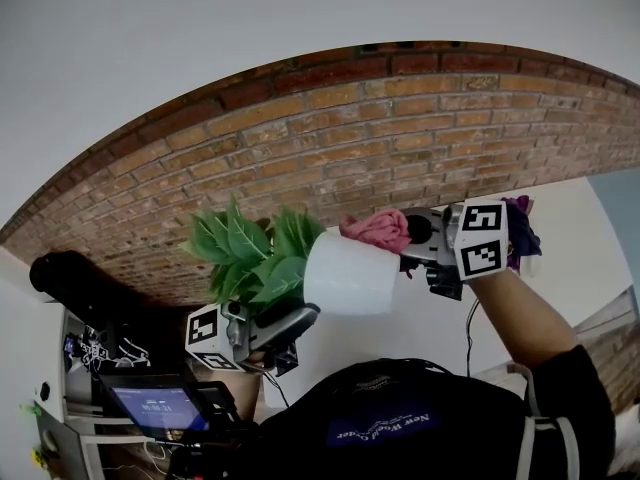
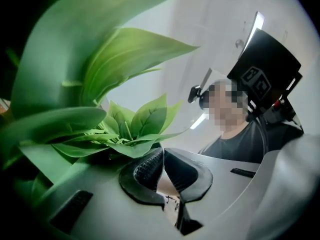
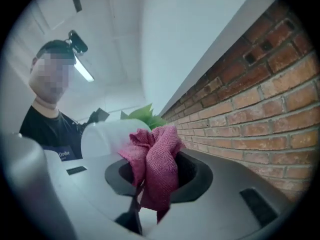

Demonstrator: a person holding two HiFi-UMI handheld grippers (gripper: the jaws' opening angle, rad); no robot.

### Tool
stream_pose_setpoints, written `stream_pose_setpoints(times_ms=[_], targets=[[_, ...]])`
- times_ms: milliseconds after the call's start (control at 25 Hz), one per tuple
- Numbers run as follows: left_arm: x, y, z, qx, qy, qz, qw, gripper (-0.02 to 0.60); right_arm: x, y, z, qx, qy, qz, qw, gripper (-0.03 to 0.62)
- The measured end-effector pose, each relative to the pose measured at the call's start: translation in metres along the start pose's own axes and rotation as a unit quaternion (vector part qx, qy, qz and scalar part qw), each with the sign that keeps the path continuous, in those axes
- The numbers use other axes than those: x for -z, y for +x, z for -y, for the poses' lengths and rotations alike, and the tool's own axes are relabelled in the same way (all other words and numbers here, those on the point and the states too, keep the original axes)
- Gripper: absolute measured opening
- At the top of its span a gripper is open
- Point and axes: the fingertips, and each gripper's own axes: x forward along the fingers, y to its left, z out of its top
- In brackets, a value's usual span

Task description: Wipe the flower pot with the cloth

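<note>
The flower pot [image 1: 350,273], judged light, stiff and slippery, is held aloft sideways by its rim in the closed jaws of the left gripper [image 1: 303,317], with the soft cloth [image 1: 372,228], clamped by the right gripper [image 1: 406,234], laid against its base end.

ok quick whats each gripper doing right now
Left gripper: shut on the rim of the white round flower pot.
Right gripper: shut on the crumpled pink woven cloth.

A brick wall [image 1: 400,138] curves across behind, with plain pale wall above it. Low on the left a small screen [image 1: 158,408] glows blue, with tangled cables [image 1: 100,351] just above. Overhead, a strip light [image 3: 84,70] shines.
</note>
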Motion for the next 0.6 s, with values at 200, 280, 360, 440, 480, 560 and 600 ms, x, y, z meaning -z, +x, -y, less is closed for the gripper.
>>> stream_pose_setpoints(times_ms=[200,280,360,440,480,560,600], targets=[[0.029,0.004,-0.003,-0.022,0.029,-0.074,0.9966,0.012,-0.022,-0.003,-0.021,-0.072,0.021,0.016,0.997,0.103],[0.035,0.005,-0.004,-0.029,0.043,-0.089,0.9947,0.012,-0.023,0.002,-0.028,-0.075,-0.004,-0.01,0.997,0.103],[0.038,0.005,-0.006,-0.041,0.065,-0.104,0.9915,0.012,-0.025,0.005,-0.034,-0.074,-0.024,-0.029,0.997,0.103],[0.04,0.006,-0.01,-0.056,0.089,-0.124,0.9867,0.012,-0.028,0.007,-0.043,-0.075,-0.049,-0.043,0.995,0.103],[0.041,0.006,-0.012,-0.063,0.098,-0.131,0.9846,0.012,-0.029,0.01,-0.047,-0.074,-0.066,-0.051,0.994,0.103],[0.041,0.006,-0.017,-0.079,0.108,-0.136,0.9816,0.012,-0.031,0.014,-0.058,-0.072,-0.101,-0.065,0.99,0.103],[0.04,0.006,-0.021,-0.088,0.109,-0.133,0.9812,0.012,-0.031,0.017,-0.063,-0.071,-0.117,-0.071,0.988,0.103]])
